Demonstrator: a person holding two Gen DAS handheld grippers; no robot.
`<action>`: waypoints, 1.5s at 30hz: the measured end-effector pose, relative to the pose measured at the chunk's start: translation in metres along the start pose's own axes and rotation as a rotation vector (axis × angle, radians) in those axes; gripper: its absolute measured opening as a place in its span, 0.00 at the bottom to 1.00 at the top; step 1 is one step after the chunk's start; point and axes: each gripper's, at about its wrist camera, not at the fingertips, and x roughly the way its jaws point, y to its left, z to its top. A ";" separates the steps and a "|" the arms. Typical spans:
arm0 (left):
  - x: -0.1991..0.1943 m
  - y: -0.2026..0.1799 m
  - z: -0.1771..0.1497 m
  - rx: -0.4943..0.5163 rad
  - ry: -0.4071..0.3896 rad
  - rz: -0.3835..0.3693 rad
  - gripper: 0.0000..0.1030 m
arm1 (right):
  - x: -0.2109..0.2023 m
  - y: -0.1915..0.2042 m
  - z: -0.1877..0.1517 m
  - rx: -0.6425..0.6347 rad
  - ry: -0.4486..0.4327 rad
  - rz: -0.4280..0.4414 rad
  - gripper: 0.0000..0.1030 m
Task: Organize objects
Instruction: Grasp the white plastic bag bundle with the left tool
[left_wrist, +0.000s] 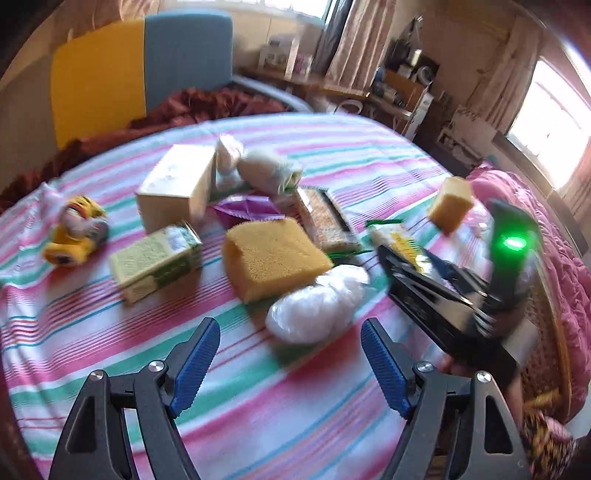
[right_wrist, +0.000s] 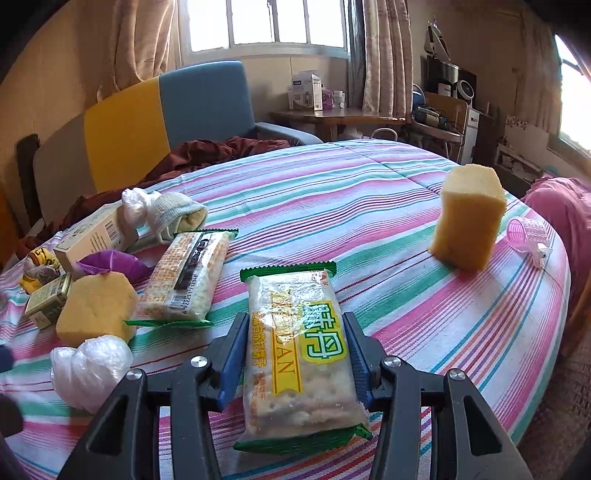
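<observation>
Crackers first: the cracker packet (right_wrist: 301, 354) lies lengthwise between the pads of the right gripper (right_wrist: 295, 363), its long axis running straight away from the hand toward the far side of the striped bedspread (right_wrist: 424, 325). Both blue pads press its long edges — gripped, I'd say, across its width and at the near half, so the far end sticks out past the tips. The tall sponge (right_wrist: 467, 218) stands well apart to the far right, a second cracker packet (right_wrist: 186, 275) just left. The left gripper (left_wrist: 290, 363) hangs with its jaws wide and nothing between them (the white plastic bag (left_wrist: 317, 304) sits just beyond its tips). The right hand is plainly nearer — it has the packet.
</observation>
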 end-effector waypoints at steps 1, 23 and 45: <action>0.009 0.000 0.002 -0.018 0.019 -0.014 0.74 | 0.000 0.000 0.000 0.000 0.000 0.000 0.49; 0.008 -0.012 -0.040 0.111 -0.087 -0.012 0.35 | -0.001 0.000 -0.003 -0.007 -0.019 -0.003 0.49; -0.054 0.027 -0.088 -0.011 -0.128 -0.038 0.32 | -0.002 0.009 -0.004 -0.075 -0.019 -0.059 0.48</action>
